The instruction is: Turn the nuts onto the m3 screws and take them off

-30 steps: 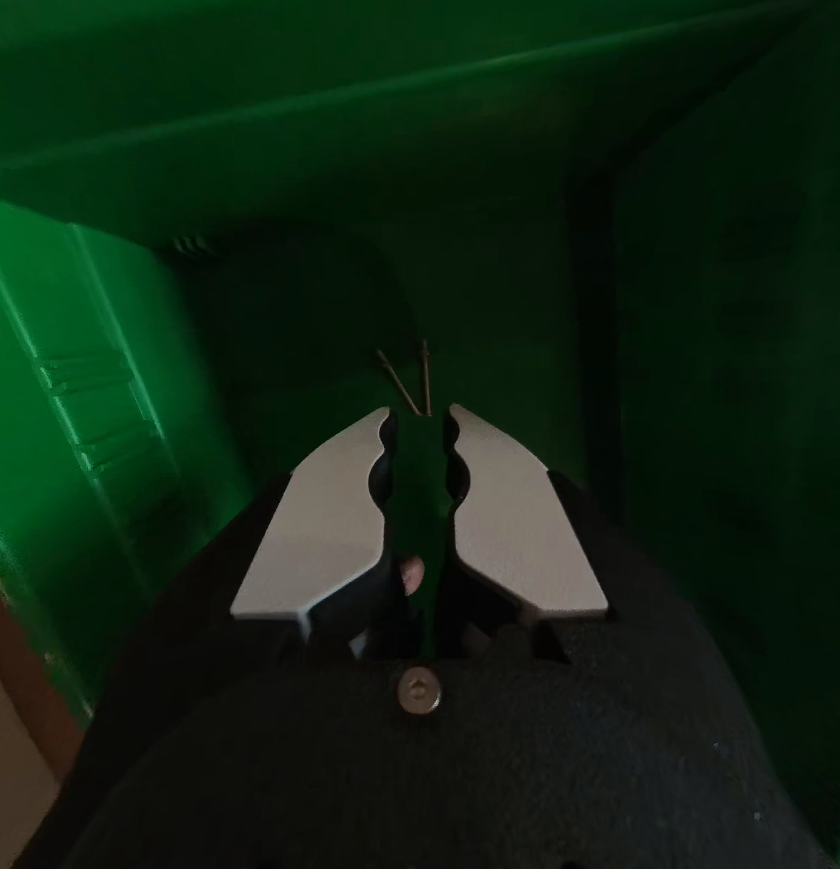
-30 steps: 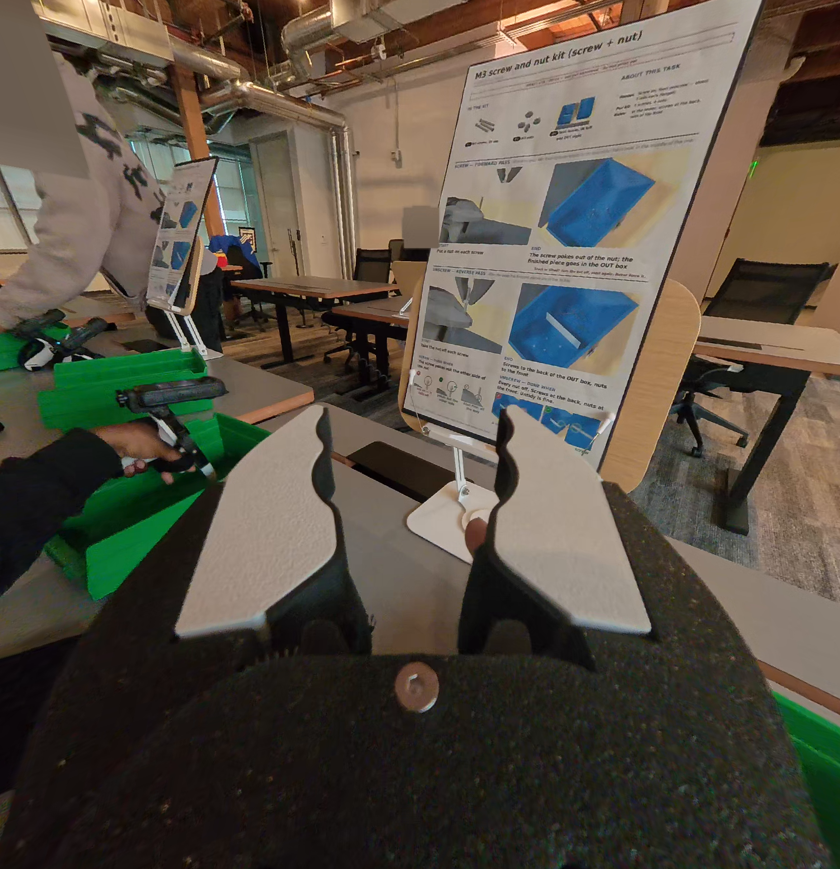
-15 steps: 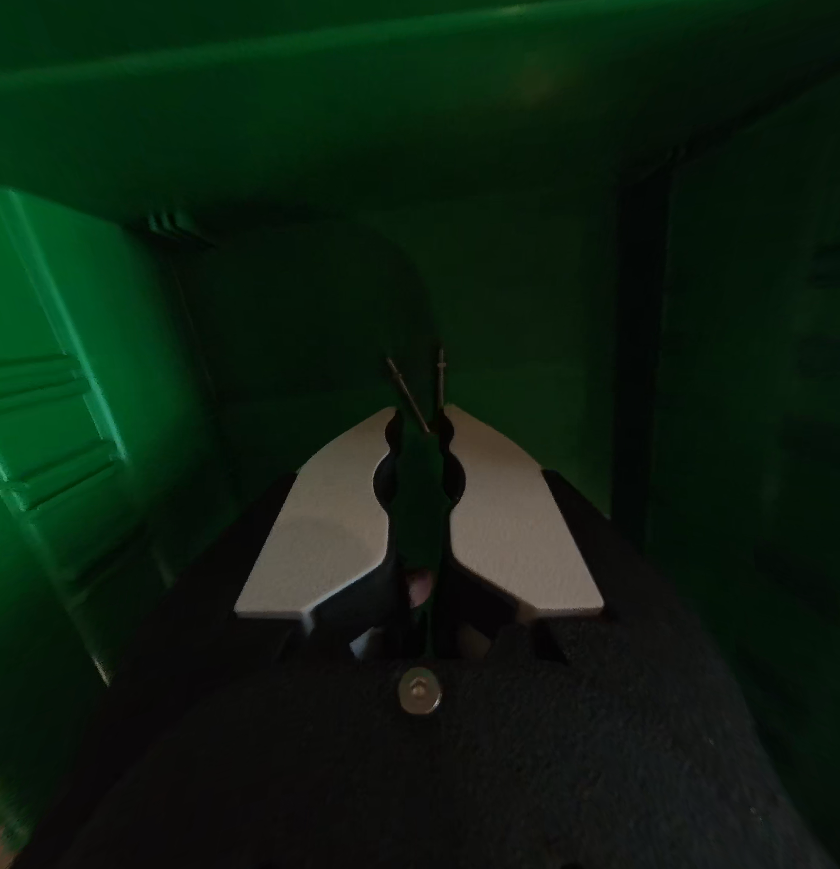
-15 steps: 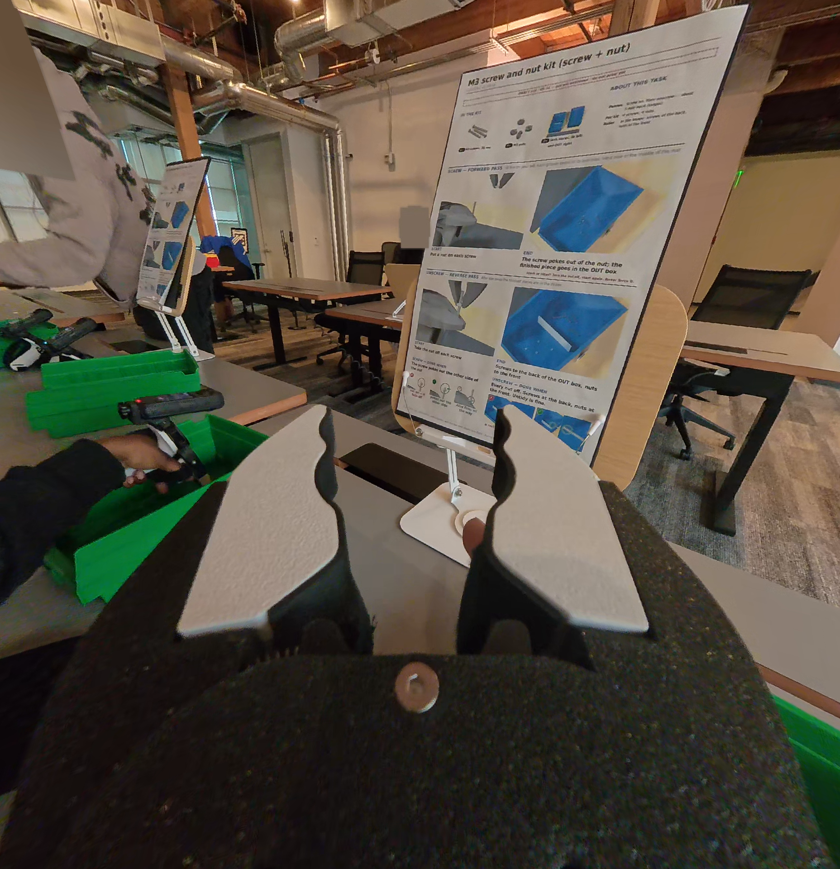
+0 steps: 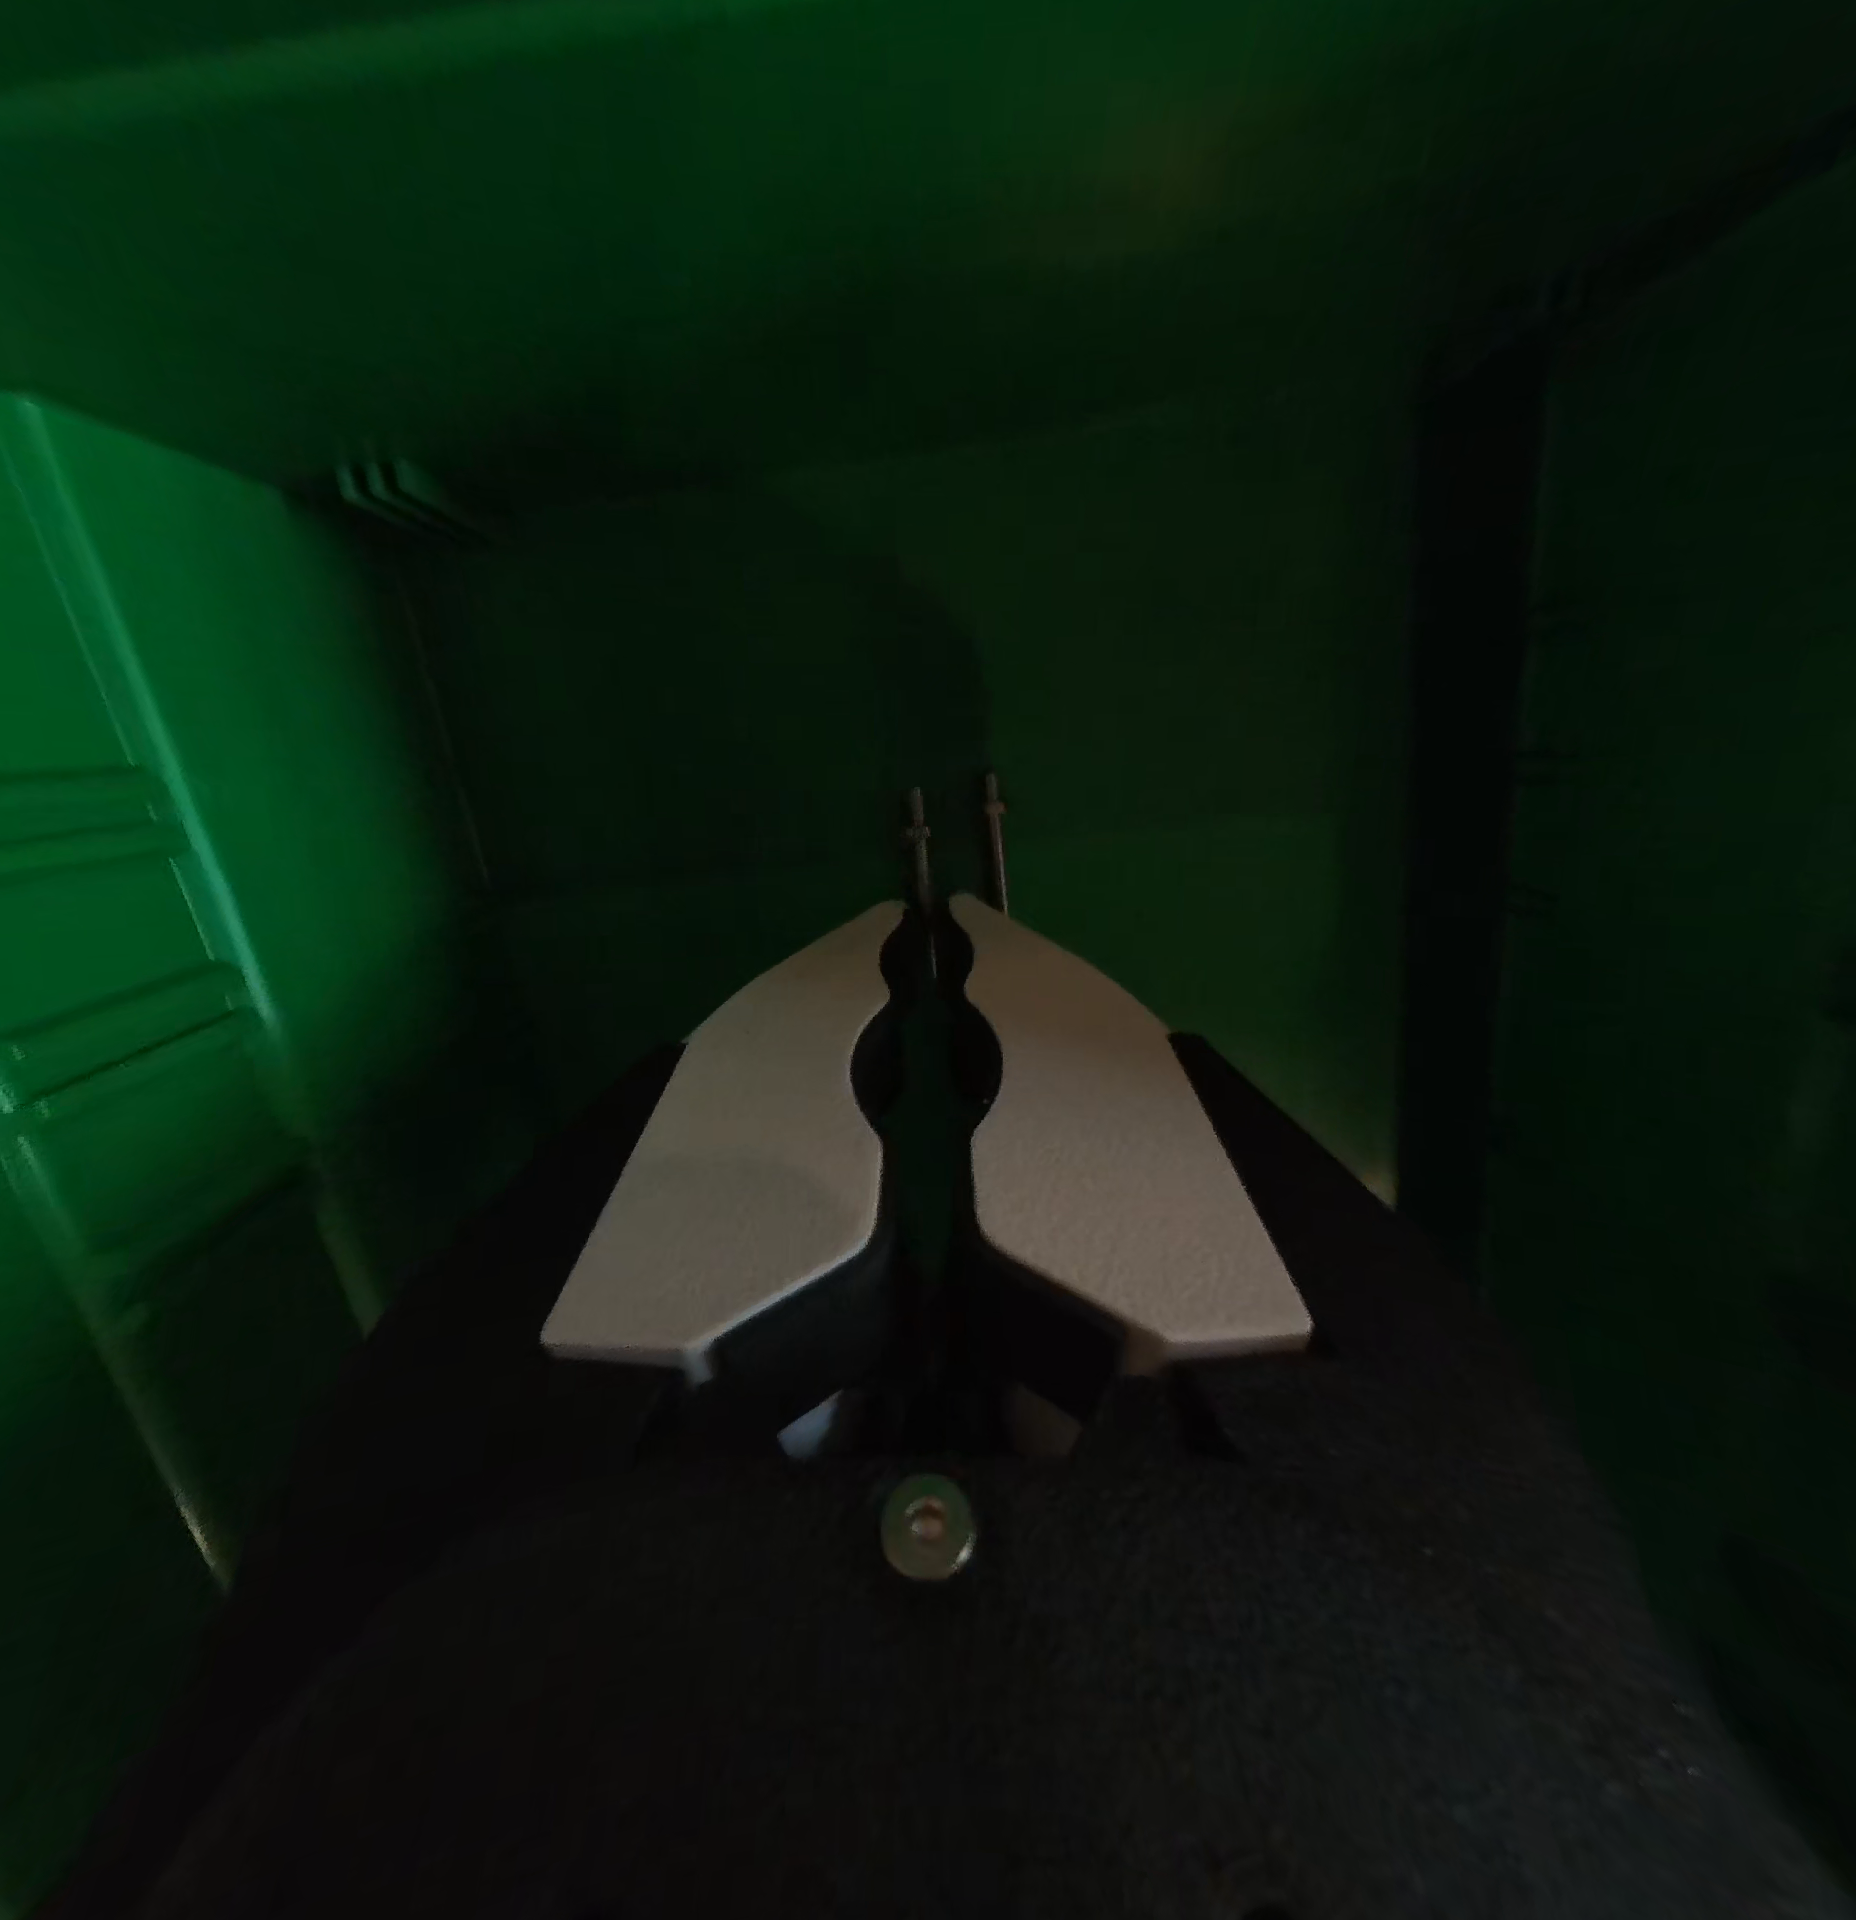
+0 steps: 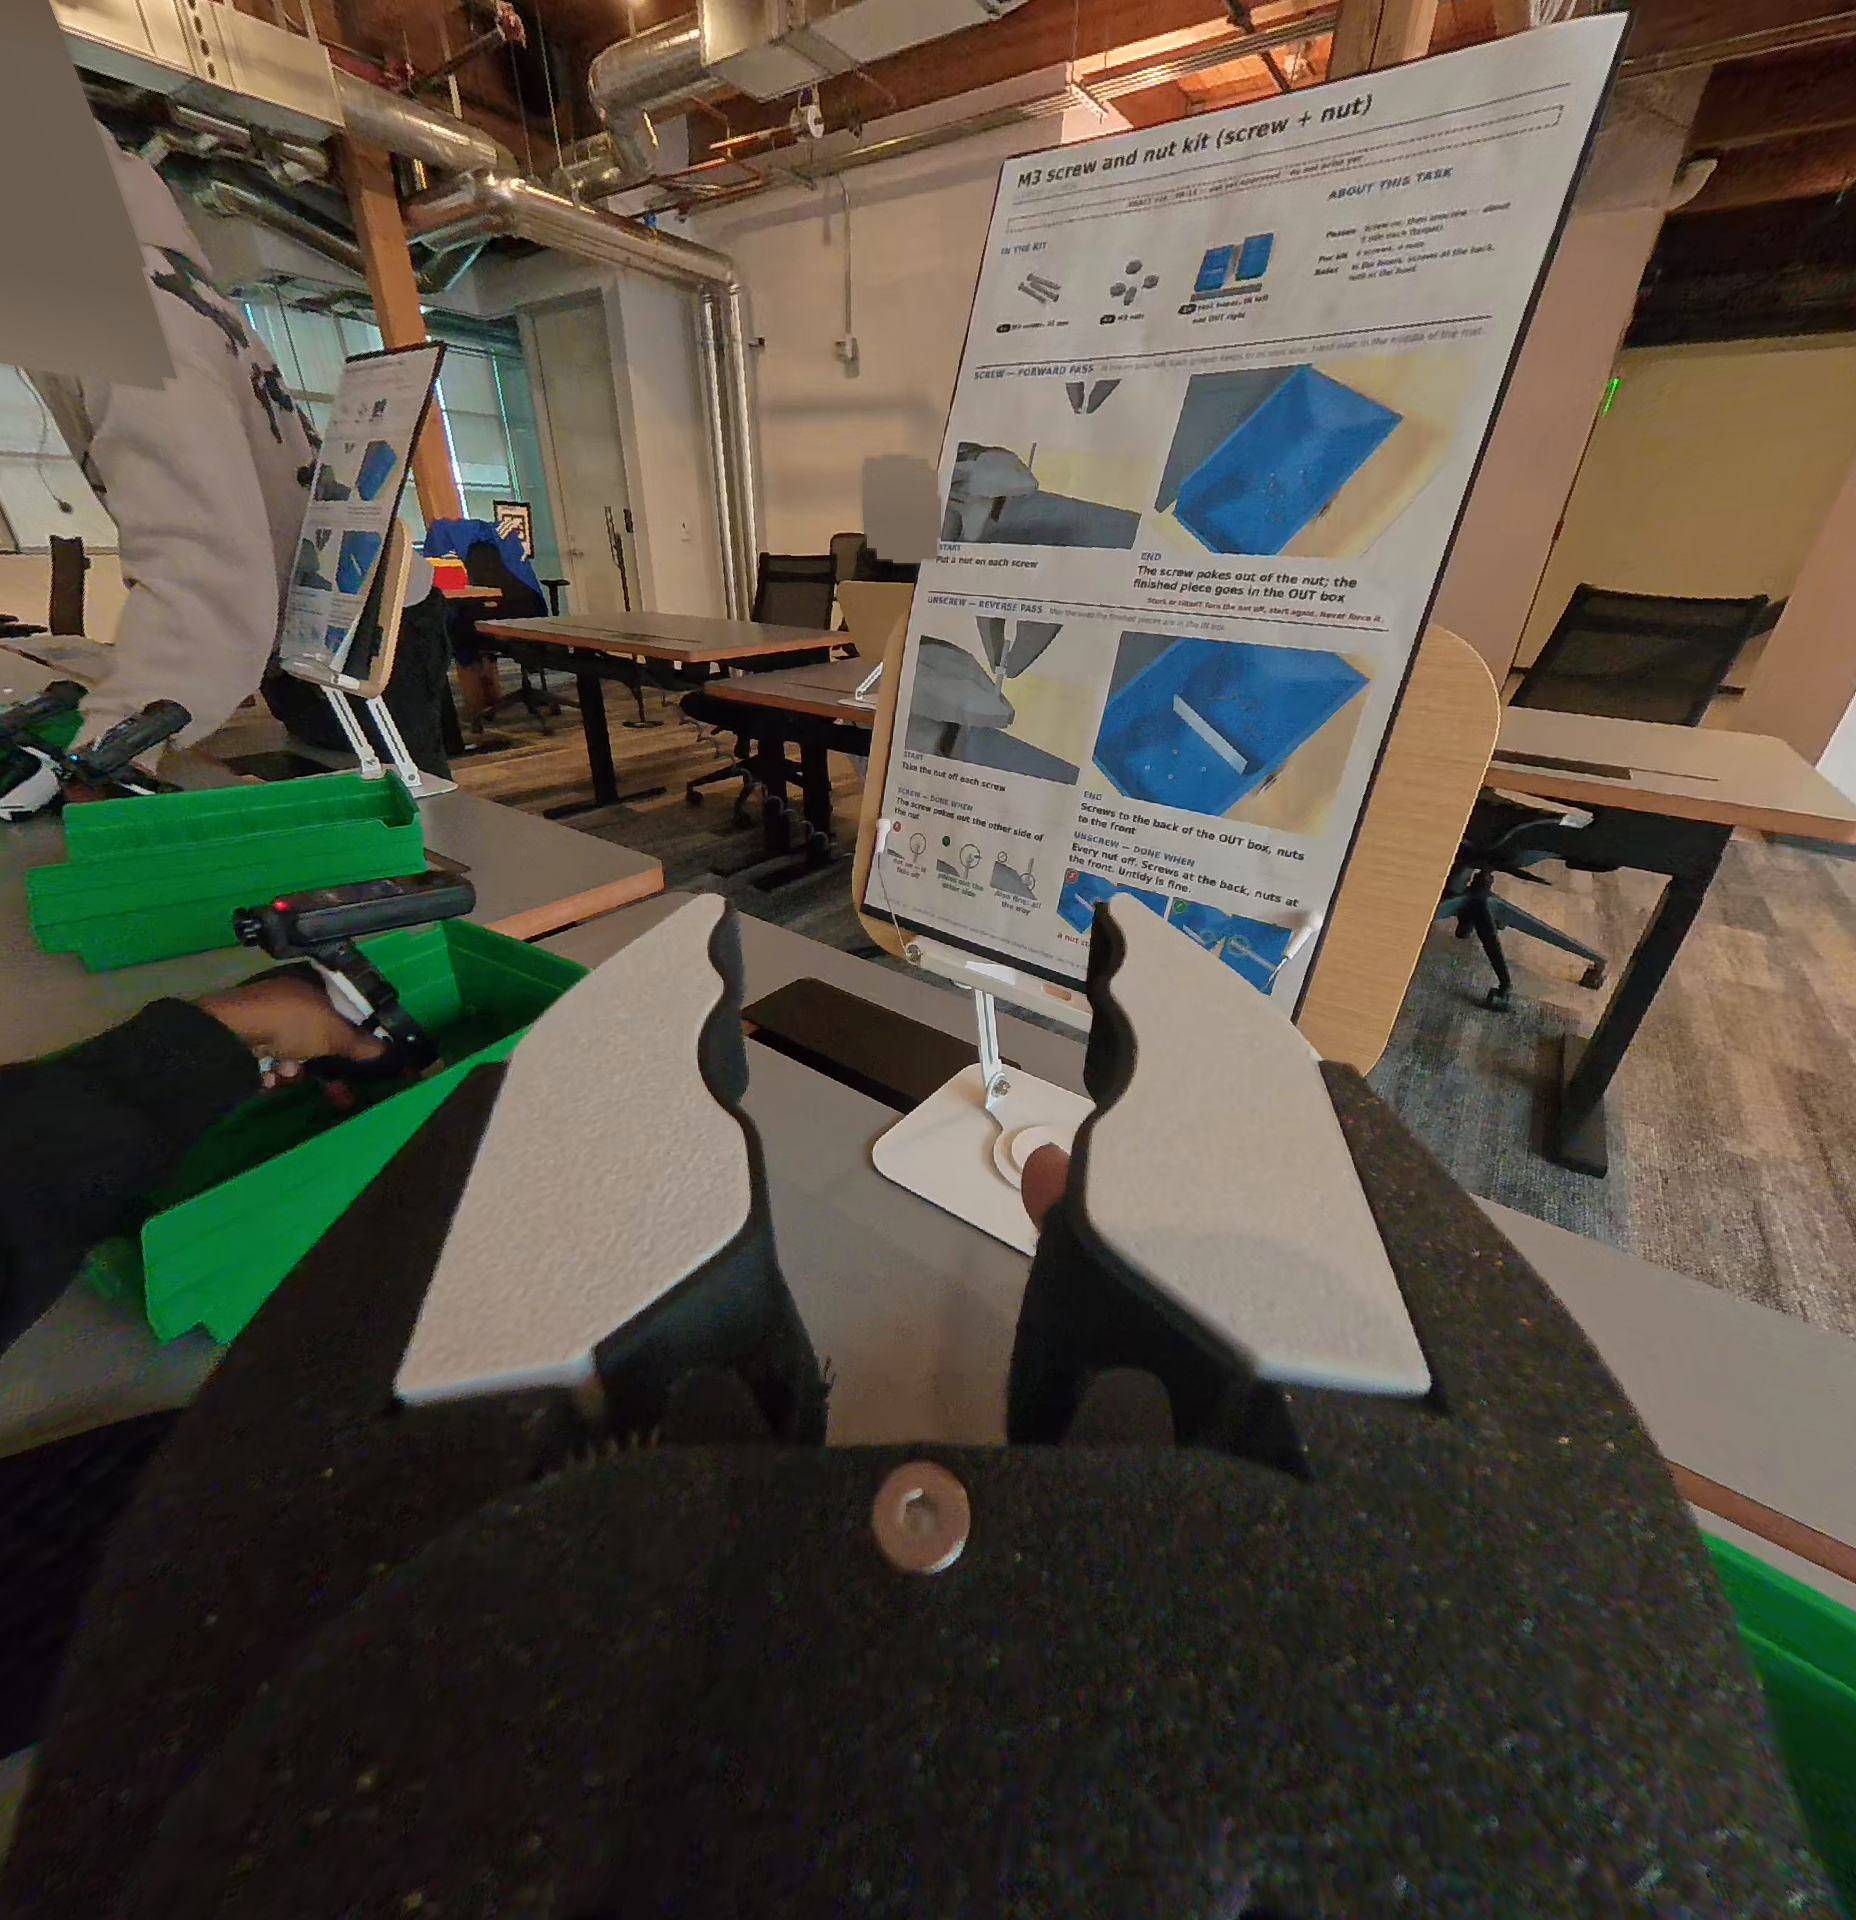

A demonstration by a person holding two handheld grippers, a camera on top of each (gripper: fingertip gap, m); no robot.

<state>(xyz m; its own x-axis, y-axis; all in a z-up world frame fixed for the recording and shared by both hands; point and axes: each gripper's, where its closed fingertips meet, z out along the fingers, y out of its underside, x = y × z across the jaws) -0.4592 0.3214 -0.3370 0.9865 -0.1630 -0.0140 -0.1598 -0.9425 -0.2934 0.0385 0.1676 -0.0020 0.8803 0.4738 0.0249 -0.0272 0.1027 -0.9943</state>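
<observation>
In the left wrist view my left gripper (image 5: 929, 909) is deep inside a dark green bin (image 5: 228, 831). Its jaws are shut on a thin screw (image 5: 919, 857) that points straight ahead from the tips, with a small nut (image 5: 917, 832) near its far end. A second screw (image 5: 997, 848) with a nut lies on the bin floor just past the right fingertip (image 5: 991, 920). My right gripper (image 6: 908, 925) is open and holds nothing, up in the air over the grey table (image 6: 830, 1143). The right wrist view shows the left gripper (image 6: 352, 920), held by a hand, down in the green bin (image 6: 488, 966).
An instruction board (image 6: 1215, 520) on a white stand (image 6: 955, 1153) stands ahead of my right gripper. More green bins (image 6: 228, 852) and a person (image 6: 197, 468) are at the far left. Another green bin edge (image 6: 1817, 1683) is at the lower right. The grippers' ends are close to 60 cm from one another.
My left jaws closed step by step on the nearer screw, which turned from slanted to straight ahead. The right gripper stayed open and hardly moved.
</observation>
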